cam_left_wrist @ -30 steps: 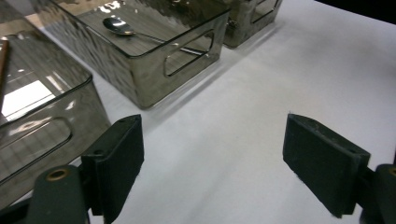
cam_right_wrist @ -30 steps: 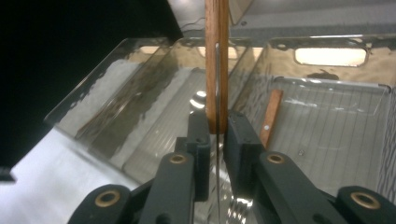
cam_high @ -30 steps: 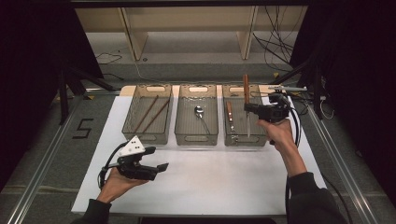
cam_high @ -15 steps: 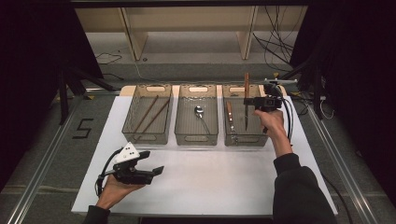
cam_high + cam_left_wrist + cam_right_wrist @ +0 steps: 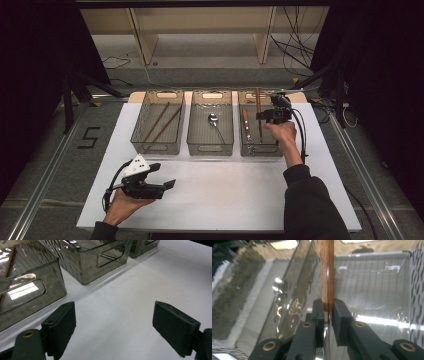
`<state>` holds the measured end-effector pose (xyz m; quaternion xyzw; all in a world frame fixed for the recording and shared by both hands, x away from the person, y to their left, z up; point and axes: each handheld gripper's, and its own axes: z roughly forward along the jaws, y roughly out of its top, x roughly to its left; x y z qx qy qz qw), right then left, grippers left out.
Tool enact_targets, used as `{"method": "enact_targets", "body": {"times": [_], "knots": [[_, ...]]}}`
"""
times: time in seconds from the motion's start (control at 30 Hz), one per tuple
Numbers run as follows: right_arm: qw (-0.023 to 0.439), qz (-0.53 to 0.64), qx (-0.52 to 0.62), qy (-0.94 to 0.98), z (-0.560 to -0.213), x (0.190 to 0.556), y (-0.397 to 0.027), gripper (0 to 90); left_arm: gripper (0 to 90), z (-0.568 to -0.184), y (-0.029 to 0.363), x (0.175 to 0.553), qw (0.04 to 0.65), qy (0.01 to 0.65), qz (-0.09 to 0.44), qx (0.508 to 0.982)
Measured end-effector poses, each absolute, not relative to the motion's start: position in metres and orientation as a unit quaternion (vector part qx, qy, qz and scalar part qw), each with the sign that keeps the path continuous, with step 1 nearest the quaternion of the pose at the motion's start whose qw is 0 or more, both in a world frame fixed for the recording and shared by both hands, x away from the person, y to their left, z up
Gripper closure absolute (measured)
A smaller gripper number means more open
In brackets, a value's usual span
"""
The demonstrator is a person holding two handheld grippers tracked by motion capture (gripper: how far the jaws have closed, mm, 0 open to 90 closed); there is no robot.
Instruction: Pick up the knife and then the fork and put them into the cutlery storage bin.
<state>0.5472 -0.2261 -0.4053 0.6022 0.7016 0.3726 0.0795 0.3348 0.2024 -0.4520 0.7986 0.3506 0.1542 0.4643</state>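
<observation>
The right hand-held gripper (image 5: 265,116) is clamped on a knife (image 5: 258,107) with a wooden handle, held over the right bin (image 5: 252,148) of three smoky plastic bins standing in a row at the far side of the white worktop (image 5: 225,190). In the right gripper view the pads pinch the wood handle (image 5: 327,270) from both sides, with a thin metal edge running down between them (most likely the blade or tang, seen edge-on).

This piece should be light and stiff, so it will not sag or bend in the grip. The wood gives the pads decent friction; the metal part would be slicker and thin, a poor place to hold. The present hold on the handle looks sound to me, though a long piece held near one end can swing or twist if moved fast. The bin wall is hard plastic and another wood-handled utensil (image 5: 246,122) already lies inside, so setting the knife down flat beside it, not dropping it, seems wise.

The left hand-held gripper (image 5: 167,184) rests low over the near left of the worktop, jaws wide apart with nothing between them, near the left bin (image 5: 27,287) and middle bin (image 5: 95,260). The middle one holds a spoon (image 5: 214,120).
</observation>
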Motion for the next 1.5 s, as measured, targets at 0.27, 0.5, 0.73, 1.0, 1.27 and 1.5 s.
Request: {"method": "enact_targets", "body": {"times": [0.27,0.5,0.73,1.0,1.27,1.5], "knots": [[0.082,0.361,0.604,0.706,-0.408,0.545,-0.225,57.1,18.0,-0.451,0.202,0.335,0.465,0.349,0.154,0.798],[0.108,0.377,0.585,0.710,-0.389,0.532,-0.228,43.6,17.7,-0.453,0.201,0.335,0.464,0.352,0.154,0.798],[0.119,0.407,0.553,0.717,-0.376,0.511,-0.229,39.4,17.7,-0.454,0.202,0.335,0.468,0.356,0.155,0.794],[0.121,0.444,0.506,0.729,-0.371,0.478,-0.225,34.5,17.7,-0.455,0.206,0.337,0.477,0.368,0.150,0.784],[0.131,0.488,0.448,0.737,-0.372,0.435,-0.220,31.4,17.6,-0.456,0.205,0.336,0.479,0.370,0.148,0.782],[0.135,0.513,0.404,0.746,-0.380,0.398,-0.216,29.8,17.5,-0.458,0.204,0.336,0.483,0.373,0.138,0.780]]}}
